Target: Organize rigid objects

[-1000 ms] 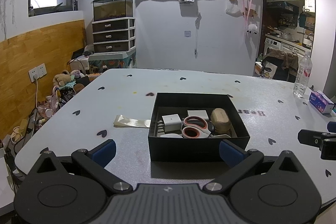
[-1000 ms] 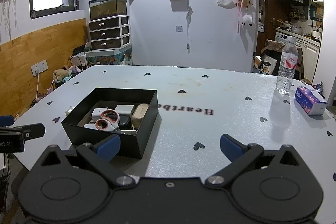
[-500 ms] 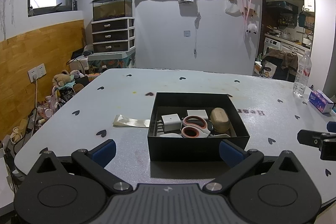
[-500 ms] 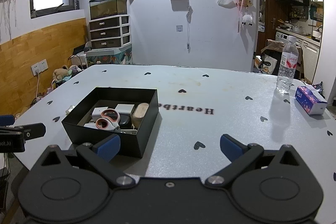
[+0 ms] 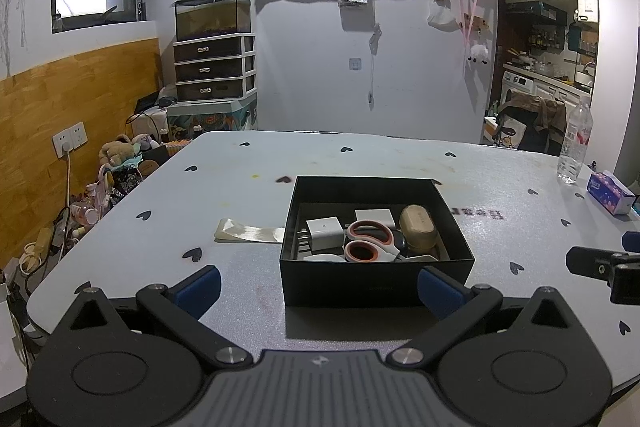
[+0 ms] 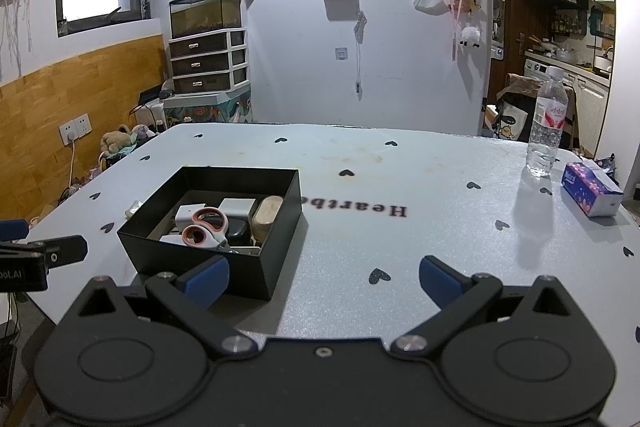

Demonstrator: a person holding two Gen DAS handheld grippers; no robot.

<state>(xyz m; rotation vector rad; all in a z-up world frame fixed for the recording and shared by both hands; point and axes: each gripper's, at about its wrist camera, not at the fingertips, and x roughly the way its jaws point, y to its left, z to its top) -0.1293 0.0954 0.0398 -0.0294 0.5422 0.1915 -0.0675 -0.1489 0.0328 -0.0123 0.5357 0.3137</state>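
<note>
A black open box (image 5: 376, 287) stands on the grey heart-print table (image 5: 240, 179). In it lie orange-handled scissors (image 5: 370, 245), a white charger (image 5: 324, 229), a white block (image 5: 375, 217) and a tan case (image 5: 418, 231). The box also shows in the right wrist view (image 6: 248, 275), with the scissors (image 6: 206, 231). My left gripper (image 5: 318, 287) is open and empty, just short of the box's near wall. My right gripper (image 6: 322, 277) is open and empty, to the right of the box.
A cream folded strip (image 5: 248, 231) lies left of the box. A water bottle (image 6: 546, 131) and a blue tissue pack (image 6: 592, 189) stand at the far right. The table's left edge drops to floor clutter (image 5: 116, 163).
</note>
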